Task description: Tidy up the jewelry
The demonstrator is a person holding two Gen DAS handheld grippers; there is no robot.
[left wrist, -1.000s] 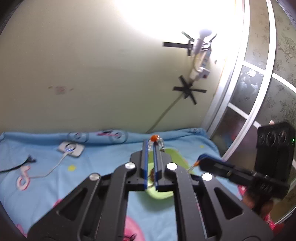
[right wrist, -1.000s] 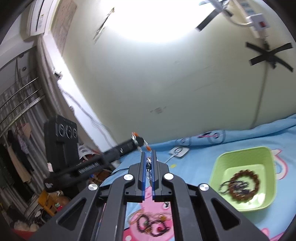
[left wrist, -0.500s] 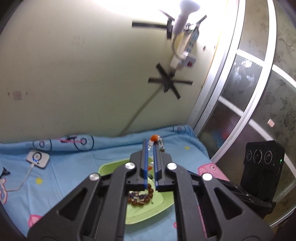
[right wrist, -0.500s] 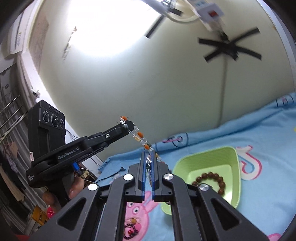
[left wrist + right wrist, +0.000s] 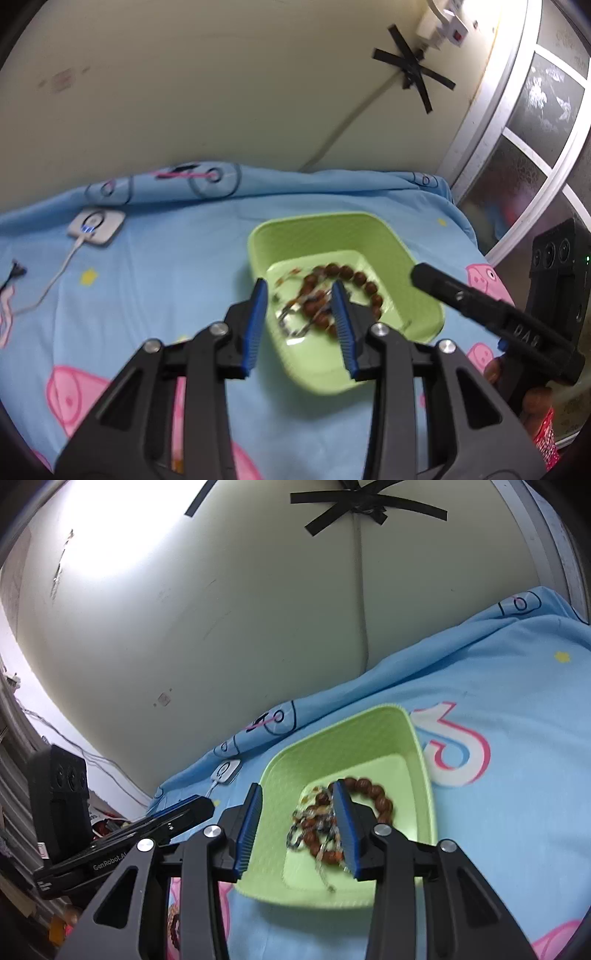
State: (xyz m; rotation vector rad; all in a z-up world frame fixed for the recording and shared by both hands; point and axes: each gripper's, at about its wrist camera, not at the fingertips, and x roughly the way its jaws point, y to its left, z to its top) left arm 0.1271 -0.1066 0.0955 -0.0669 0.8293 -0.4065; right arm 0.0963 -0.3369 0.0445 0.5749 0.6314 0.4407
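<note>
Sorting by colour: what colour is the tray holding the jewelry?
Light green tray, clearest in the right wrist view.

Dim fisheye views, glare upper left (right wrist), motion blur below.

Left black plastic two-finger gripper [image 5: 300, 321] has blue ribbed pads [image 5: 255, 328] and silver screws; right twin gripper [image 5: 297, 825] matches; "GenRobot.AI" lettering in white.

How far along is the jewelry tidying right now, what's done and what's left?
Done: a brown bead bracelet and a tangle of chains and small beads lie in the green tray. In hand: nothing; the left gripper and right gripper hover over the tray, jaws opening and empty. Left: dark beads lie on the bedsheet outside the tray.
</note>
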